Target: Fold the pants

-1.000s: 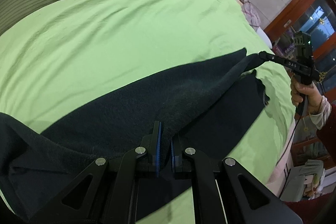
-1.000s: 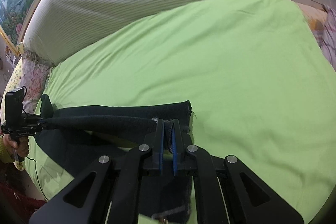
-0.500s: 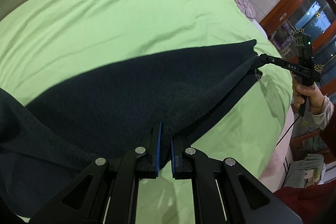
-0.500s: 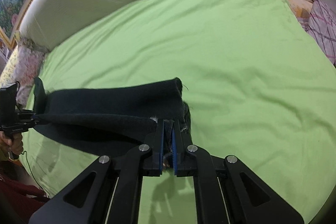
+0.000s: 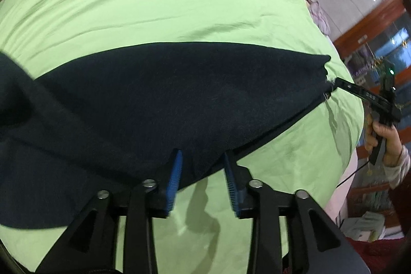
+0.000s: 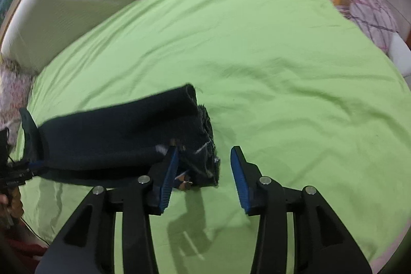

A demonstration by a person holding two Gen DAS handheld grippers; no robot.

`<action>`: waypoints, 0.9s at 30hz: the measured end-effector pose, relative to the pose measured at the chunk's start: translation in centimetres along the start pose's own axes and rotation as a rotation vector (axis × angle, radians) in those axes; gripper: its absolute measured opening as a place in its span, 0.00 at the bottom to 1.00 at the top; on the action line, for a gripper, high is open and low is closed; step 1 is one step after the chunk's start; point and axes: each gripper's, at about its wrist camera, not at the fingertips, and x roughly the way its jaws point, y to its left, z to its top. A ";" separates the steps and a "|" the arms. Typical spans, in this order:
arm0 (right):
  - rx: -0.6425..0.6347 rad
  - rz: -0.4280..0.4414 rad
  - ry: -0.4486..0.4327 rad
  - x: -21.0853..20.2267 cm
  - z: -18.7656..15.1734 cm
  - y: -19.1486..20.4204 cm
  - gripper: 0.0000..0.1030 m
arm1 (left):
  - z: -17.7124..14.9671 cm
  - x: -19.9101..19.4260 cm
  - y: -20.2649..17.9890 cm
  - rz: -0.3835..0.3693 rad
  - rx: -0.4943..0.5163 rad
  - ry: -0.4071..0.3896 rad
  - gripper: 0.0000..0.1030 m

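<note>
One pair of pants lies on the bed's green sheet, and two tongs work at it, one in each hand. The pants are dark, nearly black, with a soft fuzzy nap, folded lengthwise into a long band stretched across the sheet. One end shows a raw, frayed edge with a pale label and a small metal fastener. The left tongs are opening; the near edge of the cloth sits between the blue pads, which no longer press on it. The right tongs are also opening, the frayed end lying loose beside the left pad. One hand shows at the right edge of the left view.
</note>
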 end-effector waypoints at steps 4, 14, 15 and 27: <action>0.010 0.052 -0.055 -1.6 -0.2 1.6 0.43 | -0.3 -1.5 1.8 -0.010 -0.098 -0.027 0.44; -0.139 0.238 -0.010 1.0 -0.5 11.7 0.43 | 0.1 -4.8 5.9 0.092 -0.301 -0.077 0.61; -0.153 0.254 -0.002 1.3 -0.7 12.6 0.43 | 0.3 -4.9 6.5 0.105 -0.328 -0.077 0.62; -0.363 0.494 0.124 4.9 -2.3 25.6 0.43 | 5.7 -7.9 12.7 0.231 -0.627 -0.094 0.62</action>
